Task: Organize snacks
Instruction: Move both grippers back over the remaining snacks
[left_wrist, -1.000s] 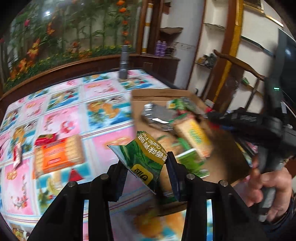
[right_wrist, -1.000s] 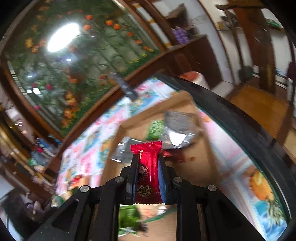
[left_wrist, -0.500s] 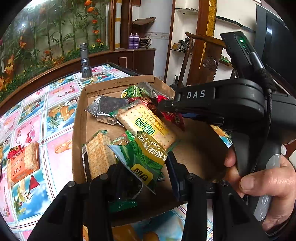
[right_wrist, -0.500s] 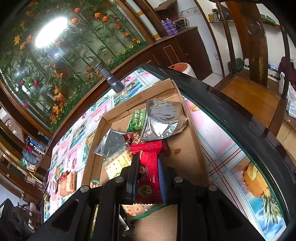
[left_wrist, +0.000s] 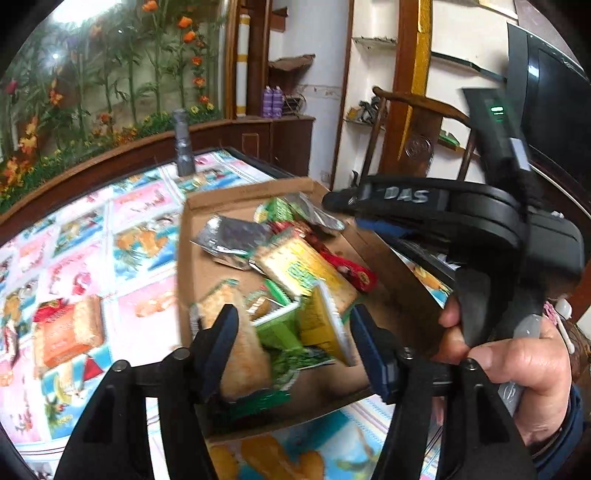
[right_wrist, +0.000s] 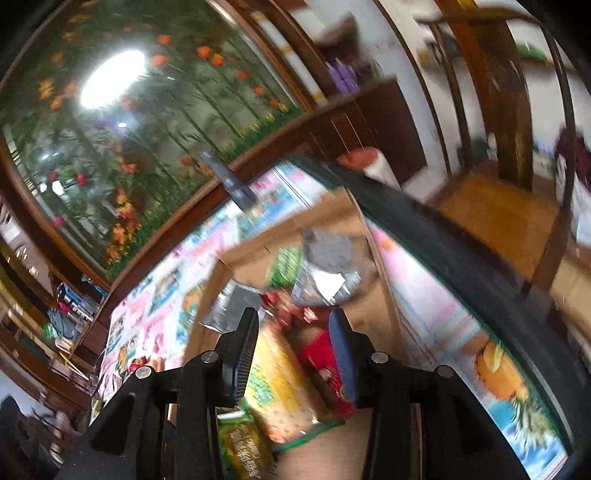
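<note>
A flat cardboard box on the patterned table holds several snack packs. My left gripper hangs over the box's near end and its jaws are opening. The green garlic snack packet tilts loose between them, over other packs, and no pad presses on it. My right gripper is also opening over the box. The red packet lies below its fingers beside a yellow cracker pack. In the left wrist view the right gripper reaches in from the right, held by a hand.
An orange cracker pack lies on the table left of the box. A grey flashlight stands at the table's far edge. A wooden chair is behind the box, and the table's dark rim runs along the right.
Both grippers have spread their jaws. The green packet has slipped from the left gripper's grip and the red packet from the right's, and both now sit in the box.
</note>
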